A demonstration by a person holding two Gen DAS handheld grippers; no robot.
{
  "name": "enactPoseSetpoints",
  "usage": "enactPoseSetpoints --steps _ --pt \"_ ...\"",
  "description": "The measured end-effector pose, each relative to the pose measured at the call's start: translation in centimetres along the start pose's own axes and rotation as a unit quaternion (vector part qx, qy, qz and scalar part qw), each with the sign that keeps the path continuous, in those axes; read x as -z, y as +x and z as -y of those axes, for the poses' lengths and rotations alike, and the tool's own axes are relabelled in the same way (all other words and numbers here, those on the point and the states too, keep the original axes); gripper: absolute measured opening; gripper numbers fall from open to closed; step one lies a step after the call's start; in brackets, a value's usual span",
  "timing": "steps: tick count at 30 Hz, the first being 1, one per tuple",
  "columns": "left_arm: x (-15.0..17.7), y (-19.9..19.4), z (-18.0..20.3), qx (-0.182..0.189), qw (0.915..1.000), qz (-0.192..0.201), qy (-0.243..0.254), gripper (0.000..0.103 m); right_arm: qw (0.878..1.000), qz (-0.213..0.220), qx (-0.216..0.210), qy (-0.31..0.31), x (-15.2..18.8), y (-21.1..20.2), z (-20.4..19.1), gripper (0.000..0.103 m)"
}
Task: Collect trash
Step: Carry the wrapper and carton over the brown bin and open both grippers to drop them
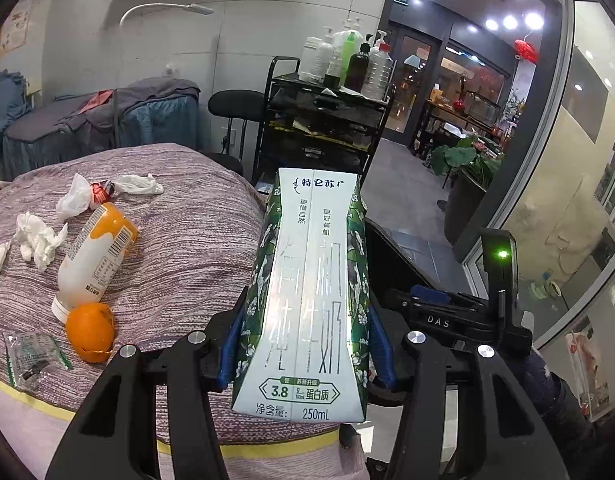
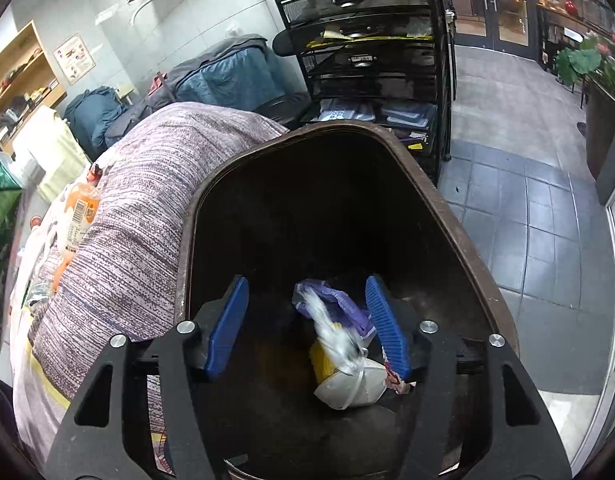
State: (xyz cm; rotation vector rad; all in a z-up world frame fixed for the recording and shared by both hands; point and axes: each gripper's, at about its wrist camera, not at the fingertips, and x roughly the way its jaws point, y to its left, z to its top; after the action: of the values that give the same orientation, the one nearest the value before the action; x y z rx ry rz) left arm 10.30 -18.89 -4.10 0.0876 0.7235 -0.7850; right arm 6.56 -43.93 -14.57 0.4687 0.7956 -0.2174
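Right gripper sits just over the brown bin, jaws apart, nothing pinched; a blurred white scrap hangs between the pads, likely dropping. At the bin bottom, 6 o'clock: a white mask and purple wrapper. Left gripper is clamped on a green-white milk carton, held upright beside the bed. Step in hand, my read: depositing into the bin, one piece released, carton next. Next move calls for swinging the carton over the bin mouth, then opening. Farther out on the bed, 9 to 10 o'clock of the carton: orange peel, clear wrapper, yogurt bottle, crumpled tissues, all uncollected. Black cart stands beyond.
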Motion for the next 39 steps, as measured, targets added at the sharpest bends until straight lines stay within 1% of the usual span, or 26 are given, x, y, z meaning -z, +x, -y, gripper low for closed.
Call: enactPoseSetpoints --steps 3,4,5,6,13,18,25,29,39 --pt "0.0 0.4 0.3 0.009 0.9999 -0.004 -0.004 0.051 1.0 0.007 0.003 0.005 -0.2 -0.4 0.2 0.066" --pt "0.0 0.5 0.4 0.011 0.9999 -0.005 -0.004 0.051 1.0 0.011 0.004 0.007 -0.3 -0.6 0.3 0.068" --pt "-0.1 0.7 0.6 0.012 0.9999 -0.006 -0.003 0.051 1.0 0.017 0.006 0.009 -0.4 -0.9 0.3 0.074" --pt "-0.1 0.9 0.7 0.013 0.9999 -0.007 -0.003 0.051 1.0 0.022 0.007 0.011 -0.5 -1.2 0.4 0.075" --pt "-0.5 2.7 2.1 0.04 0.9989 -0.022 -0.004 0.051 0.998 0.064 0.016 0.021 -1.1 -3.6 0.9 0.077" --pt "-0.8 4.3 3.4 0.055 0.9977 -0.04 0.002 0.051 0.995 0.085 0.028 0.035 -1.6 -4.8 1.9 0.077" --pt "-0.8 6.9 5.3 0.071 0.9949 -0.071 0.014 0.051 0.993 0.096 0.042 0.049 -1.9 -5.7 3.5 0.077" --pt "-0.6 8.1 6.3 0.073 0.9935 -0.085 0.023 0.051 0.992 0.099 0.048 0.055 -1.8 -6.0 4.3 0.077" --pt "-0.2 10.6 6.7 0.071 0.9904 -0.117 0.021 0.051 0.991 0.102 0.06 0.067 -1.8 -6.3 5.6 0.078"
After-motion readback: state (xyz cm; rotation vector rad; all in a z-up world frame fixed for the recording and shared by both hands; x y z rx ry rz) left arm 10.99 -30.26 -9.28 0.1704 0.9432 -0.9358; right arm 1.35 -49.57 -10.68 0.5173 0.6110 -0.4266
